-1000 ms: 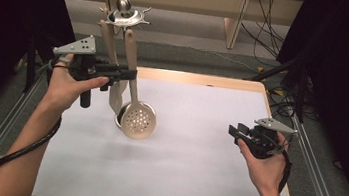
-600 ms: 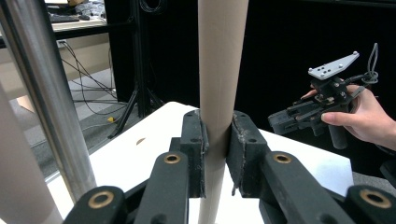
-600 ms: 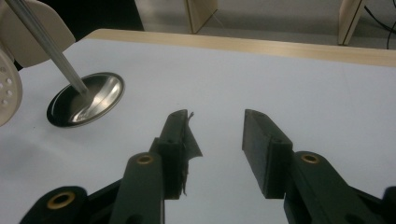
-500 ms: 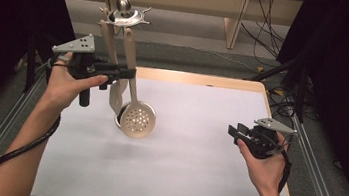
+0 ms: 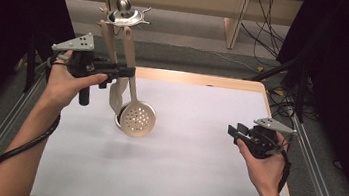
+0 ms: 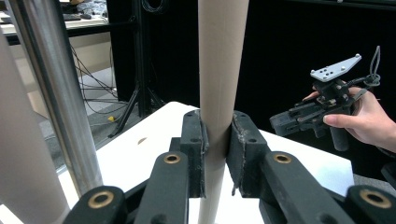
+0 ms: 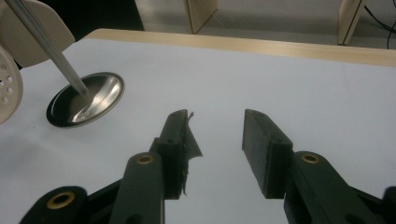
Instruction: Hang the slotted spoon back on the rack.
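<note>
At frame left, our left tongs (image 5: 128, 71) are clamping the slotted spoon (image 5: 136, 117) hanging from the rack (image 5: 123, 15). Our right tongs (image 5: 233, 132) are idling open, lower right. Pulling sideways risks toppling the rack.

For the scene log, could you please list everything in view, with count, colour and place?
utensil stand: one, silver, pole and round base at the table's left-centre
slotted spoon: one, beige, hanging on the stand, handle clamped
spatula: one, beige, hanging behind the spoon
table: one, white top, wooden edge
left gripper: one, black, shut on the spoon's handle
right gripper: one, black, open above the table's right side
</note>
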The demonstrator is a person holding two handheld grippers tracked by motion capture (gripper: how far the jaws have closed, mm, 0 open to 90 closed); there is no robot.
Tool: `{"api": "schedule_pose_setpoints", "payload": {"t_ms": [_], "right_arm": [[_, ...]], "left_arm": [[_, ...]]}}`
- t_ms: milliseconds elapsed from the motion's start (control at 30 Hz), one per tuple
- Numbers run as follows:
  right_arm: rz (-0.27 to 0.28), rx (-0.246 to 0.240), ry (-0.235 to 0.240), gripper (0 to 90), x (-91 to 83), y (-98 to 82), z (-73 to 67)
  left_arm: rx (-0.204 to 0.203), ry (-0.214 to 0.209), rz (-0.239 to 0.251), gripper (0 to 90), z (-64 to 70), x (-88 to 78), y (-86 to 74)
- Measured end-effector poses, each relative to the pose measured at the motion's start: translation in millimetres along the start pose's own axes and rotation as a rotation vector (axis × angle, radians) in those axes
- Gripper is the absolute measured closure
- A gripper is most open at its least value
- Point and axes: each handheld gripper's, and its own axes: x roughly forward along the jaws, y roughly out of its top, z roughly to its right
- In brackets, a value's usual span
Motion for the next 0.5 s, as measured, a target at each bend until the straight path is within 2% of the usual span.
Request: {"api": "schedule_pose_setpoints", "payload": {"t_ms": [33,67,500], "right_arm": [[0.000,-0.001,0.000,61.6,0.0,0.0,0.0],[-0.006,0.024,-0.004,61.6,-0.6,-0.2,-2.3],[-0.009,0.029,-0.004,61.6,0.5,-0.4,-3.3]], "left_arm": [[-0.002,0.000,0.000,76.6,0.0,-0.2,-0.1],[-0.003,0.000,0.001,76.6,-0.2,-0.3,-0.4],[-0.005,-0.004,0.000,76.6,-1.8,-1.2,-1.0]]}}
